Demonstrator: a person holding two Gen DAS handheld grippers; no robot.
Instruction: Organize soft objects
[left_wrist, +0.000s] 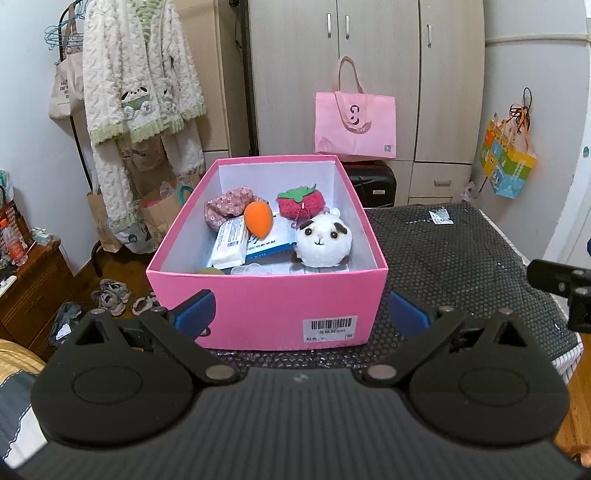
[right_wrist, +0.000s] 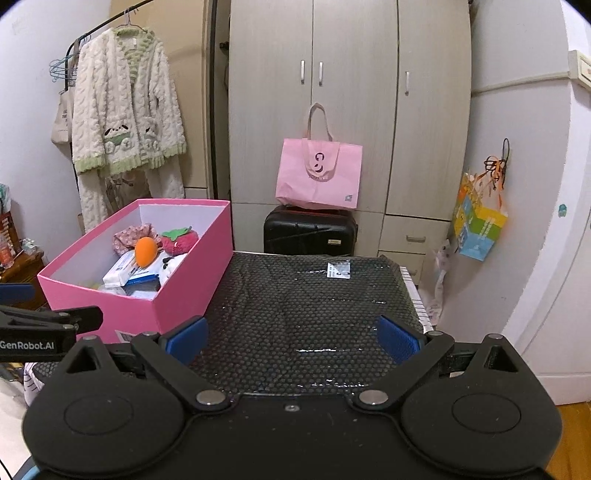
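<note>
Left tool (left_wrist: 299, 312) wide open, empty, pads either side of pink box (left_wrist: 258, 295) just ahead; hamster plush (left_wrist: 322, 242), strawberry plush (left_wrist: 301, 201) & orange sponge (left_wrist: 258, 218) inside. Right tool (right_wrist: 293, 338) open, empty over bubble-wrapped bench (right_wrist: 314, 295), box to its front-left.

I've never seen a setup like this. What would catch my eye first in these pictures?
Probably the bright pink cardboard box on the black bubble-wrap sheet, holding a round white plush hamster, a red knitted strawberry and an orange egg-shaped sponge. Next, the open blue-padded left tongs right in front of the box, and the pink tote bag on a black suitcase behind.
</note>
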